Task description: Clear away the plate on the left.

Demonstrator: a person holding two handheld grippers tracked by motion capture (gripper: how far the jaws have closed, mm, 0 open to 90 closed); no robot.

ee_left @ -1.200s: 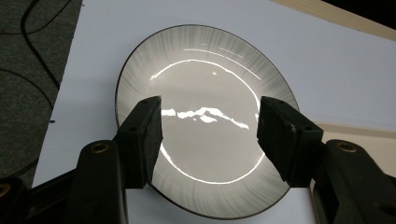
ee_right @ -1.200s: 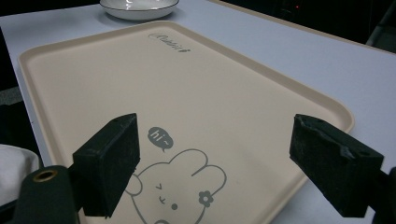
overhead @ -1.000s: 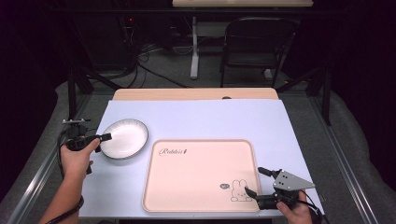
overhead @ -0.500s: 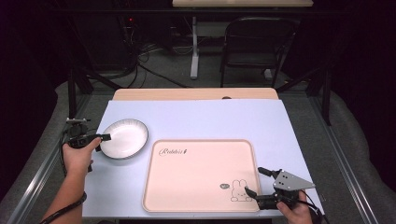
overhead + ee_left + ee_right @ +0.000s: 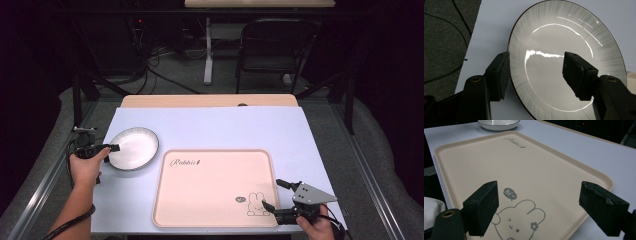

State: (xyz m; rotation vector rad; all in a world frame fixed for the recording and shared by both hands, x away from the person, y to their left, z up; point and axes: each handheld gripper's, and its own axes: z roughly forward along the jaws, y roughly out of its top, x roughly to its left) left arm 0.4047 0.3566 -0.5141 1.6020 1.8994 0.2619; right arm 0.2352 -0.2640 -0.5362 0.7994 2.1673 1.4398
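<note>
The left gripper (image 5: 107, 148) is positioned at the near-left rim of the round white ceramic plate with a thin dark edge line (image 5: 132, 147); its fingers are parted, one outside the rim and one over the plate's well, and not yet pressed against the rim as far as the left gripper view shows. The plate rests on the pale lavender desk (image 5: 210, 125), just beside the upper-left corner of the beige rectangular plastic tray printed with a rabbit drawing (image 5: 212, 187), which carries nothing. The right gripper (image 5: 274, 196) sits at the tray's near-right corner with its fingers spread wide and holding nothing; whether it touches the tray cannot be determined. Likely faults: the plate's glazed surface is glossy, so a shallow grip on the rim could slip and let the plate tilt or drop; a closing finger could also push the plate sideways across the smooth desk towards the tray edge. The desk surface is flat and uncluttered. The room beyond is dark, with a folding chair (image 5: 277, 47), a table leg (image 5: 207, 52) and loose cables on grey carpet (image 5: 165, 70).
</note>
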